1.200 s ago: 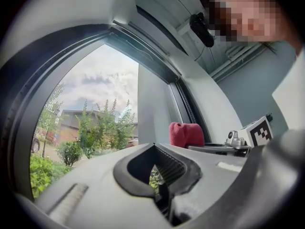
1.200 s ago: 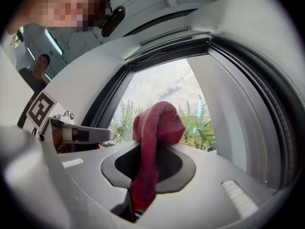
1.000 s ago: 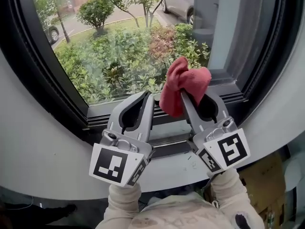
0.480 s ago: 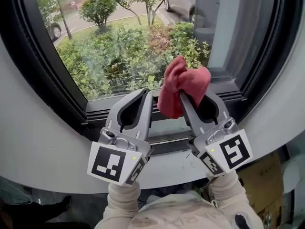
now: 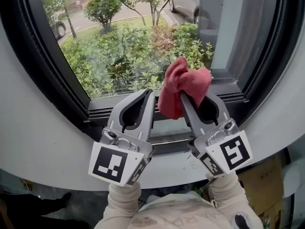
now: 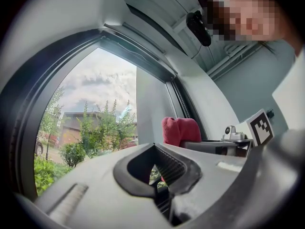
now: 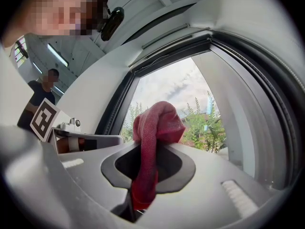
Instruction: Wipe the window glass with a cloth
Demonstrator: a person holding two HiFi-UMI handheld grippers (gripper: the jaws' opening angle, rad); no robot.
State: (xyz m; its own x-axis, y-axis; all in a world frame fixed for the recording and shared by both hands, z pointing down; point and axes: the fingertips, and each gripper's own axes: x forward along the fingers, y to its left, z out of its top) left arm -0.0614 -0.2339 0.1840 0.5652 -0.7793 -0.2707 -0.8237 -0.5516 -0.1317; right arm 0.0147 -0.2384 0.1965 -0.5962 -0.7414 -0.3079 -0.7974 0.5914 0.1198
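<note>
My right gripper (image 5: 183, 97) is shut on a red cloth (image 5: 183, 84), which bunches up above its tips just in front of the lower part of the window glass (image 5: 128, 46). In the right gripper view the cloth (image 7: 153, 128) hangs down between the jaws of the gripper (image 7: 151, 146). Close beside it on the left, my left gripper (image 5: 149, 96) is shut with nothing in it. In the left gripper view its tips (image 6: 155, 146) meet, and the cloth (image 6: 180, 130) shows beyond them to the right.
A dark window frame (image 5: 71, 104) and sill track (image 5: 164, 128) run under the glass, set in a white wall (image 5: 38, 142). Bushes and a parked car (image 5: 186, 1) lie outside. A cardboard box (image 5: 262, 185) stands low right. A person (image 7: 42, 87) stands behind.
Both grippers and the cloth stay almost where they were by the lower window frame. Only the head view has shifted slightly.
</note>
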